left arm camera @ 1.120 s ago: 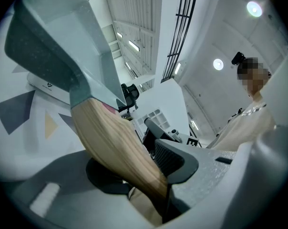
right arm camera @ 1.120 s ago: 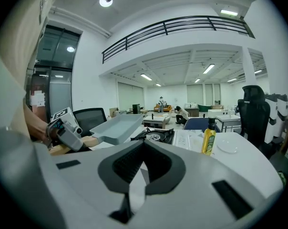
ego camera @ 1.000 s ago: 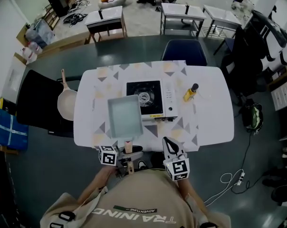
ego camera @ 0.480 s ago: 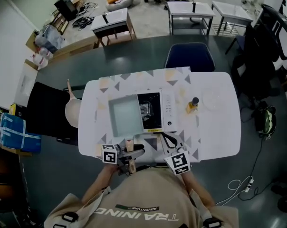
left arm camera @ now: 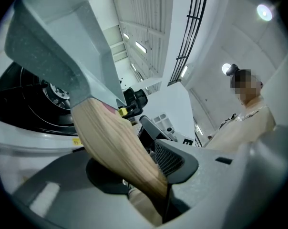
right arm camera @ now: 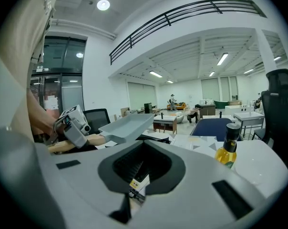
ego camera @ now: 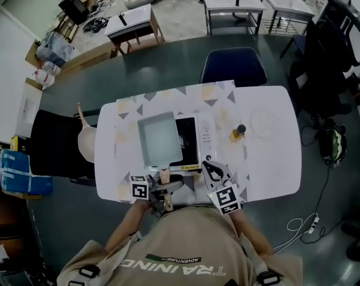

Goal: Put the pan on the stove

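— Wide hall with a grey floor; at its middle, a white table [ego camera: 269,159] with a patterned cloth. What sits on it?

— Biggest is the stove [ego camera: 199,137]. The square grey pan [ego camera: 159,139] hangs over its left half, hiding most of the burner.

— Who holds the pan?

— The left gripper [ego camera: 163,183]. Its jaws are clamped on the pan's wooden handle [ego camera: 163,174], at the table's near edge.

— And the right gripper [ego camera: 211,170]?

— Jaws together, with nothing between them. It sits near the stove's front right corner and touches neither stove nor pan.

— Anything smaller?

— A bottle [ego camera: 237,133] of yellow oil with a black cap, standing just right of the stove.

— What do the gripper views add?

— The left gripper view looks up along the handle: a meshed pad presses its side, and the burner's rings show beneath the pan's underside. It also shows the person [ego camera: 180,249] in a beige top. The right gripper view shows the pan from the side, tilted with its far end higher, above the dark stove top. Whether its base touches the stove, I can't tell.

— And only the head view?

— A round pale pan [ego camera: 84,146] lying on a black chair [ego camera: 52,148] left of the table, and a blue chair [ego camera: 233,67] at the far side.
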### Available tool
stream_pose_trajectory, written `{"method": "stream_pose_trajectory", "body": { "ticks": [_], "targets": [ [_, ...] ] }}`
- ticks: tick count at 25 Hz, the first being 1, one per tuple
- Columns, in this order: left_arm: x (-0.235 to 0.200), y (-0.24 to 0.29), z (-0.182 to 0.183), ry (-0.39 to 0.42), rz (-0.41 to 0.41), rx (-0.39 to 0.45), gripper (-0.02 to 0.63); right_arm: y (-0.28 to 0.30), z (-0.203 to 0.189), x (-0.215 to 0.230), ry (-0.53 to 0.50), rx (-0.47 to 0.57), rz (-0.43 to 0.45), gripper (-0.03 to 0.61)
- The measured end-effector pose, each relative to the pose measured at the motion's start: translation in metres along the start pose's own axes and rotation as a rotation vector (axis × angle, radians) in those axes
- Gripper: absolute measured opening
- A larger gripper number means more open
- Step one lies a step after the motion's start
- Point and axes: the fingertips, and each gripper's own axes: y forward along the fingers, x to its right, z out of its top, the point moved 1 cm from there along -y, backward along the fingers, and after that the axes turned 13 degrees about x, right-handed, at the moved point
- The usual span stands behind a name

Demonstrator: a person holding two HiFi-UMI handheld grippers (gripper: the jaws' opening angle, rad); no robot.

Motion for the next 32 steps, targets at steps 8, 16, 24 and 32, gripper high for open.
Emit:
{"method": "stream_pose_trajectory", "body": {
  "ticks": [8, 16, 24, 32],
  "targets": [
    [-0.019, 0.004, -0.005, -0.028, -0.039, -0.106, 0.166, 0.001, -0.007, 0.005, -0.006, -0.039, -0.071, 0.003],
    [-0.035, 0.005, -0.006, -0.063, -0.06, -0.117, 0.167, 0.004, -0.01, 0.008, -0.007, -0.061, -0.113, 0.003],
    [-0.048, 0.007, -0.015, -0.06, -0.027, -0.13, 0.167, 0.004, -0.011, 0.006, -0.011, -0.07, -0.122, 0.003],
    [-0.053, 0.012, -0.013, -0.066, -0.024, -0.115, 0.167, 0.002, -0.01, 0.003, -0.013, -0.065, -0.134, 0.003]
  ]
}}
